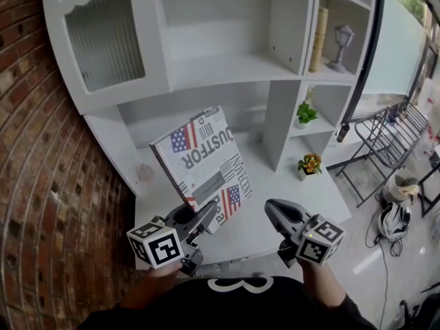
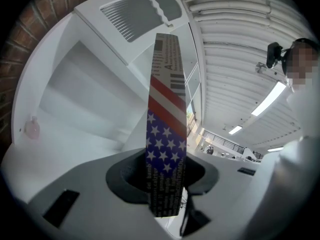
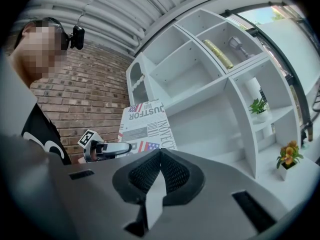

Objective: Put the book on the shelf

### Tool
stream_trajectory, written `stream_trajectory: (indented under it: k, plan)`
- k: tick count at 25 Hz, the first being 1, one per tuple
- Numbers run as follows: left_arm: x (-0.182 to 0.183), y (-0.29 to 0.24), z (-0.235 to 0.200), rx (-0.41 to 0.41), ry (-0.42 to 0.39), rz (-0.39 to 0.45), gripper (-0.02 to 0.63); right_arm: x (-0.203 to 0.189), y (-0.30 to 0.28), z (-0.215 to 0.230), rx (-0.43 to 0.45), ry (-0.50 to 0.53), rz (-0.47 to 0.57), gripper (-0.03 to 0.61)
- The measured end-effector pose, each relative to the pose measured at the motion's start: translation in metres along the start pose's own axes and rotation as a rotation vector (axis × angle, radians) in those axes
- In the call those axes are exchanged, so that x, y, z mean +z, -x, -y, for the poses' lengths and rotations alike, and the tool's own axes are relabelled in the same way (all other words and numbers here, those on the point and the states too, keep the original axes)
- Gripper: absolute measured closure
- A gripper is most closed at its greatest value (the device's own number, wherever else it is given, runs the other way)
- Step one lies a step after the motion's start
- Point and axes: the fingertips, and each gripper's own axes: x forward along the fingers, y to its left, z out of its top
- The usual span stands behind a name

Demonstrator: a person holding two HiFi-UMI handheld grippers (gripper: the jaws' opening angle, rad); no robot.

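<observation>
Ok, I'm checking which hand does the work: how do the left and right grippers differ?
The left gripper is clamped on a lower corner of the flag-print book, holding it tilted before the white shelf unit; the right gripper is shut on nothing. The left touches the book; the right sits apart from it. Both have grey jaws and a marker cube.

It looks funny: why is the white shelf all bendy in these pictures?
Left gripper view: the wide lens bows the shelf and rings the picture in black, though the book looks sharp. Right gripper view: the same bulge. Head view: milder bending near the edges.
</observation>
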Motion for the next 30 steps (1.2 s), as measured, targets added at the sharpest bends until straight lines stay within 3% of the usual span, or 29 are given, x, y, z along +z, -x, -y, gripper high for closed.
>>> stream_trajectory:
  k: [18,30]
  plan:
    - [0.062,-0.024,-0.001,0.177,-0.107,0.132,0.463,0.05,-0.047,0.046,0.216,0.017,0.008,0.569]
    - [0.126,-0.039,0.013,0.222,-0.202,0.206,0.463,0.085,-0.074,0.048,0.331,0.068,0.049,0.569]
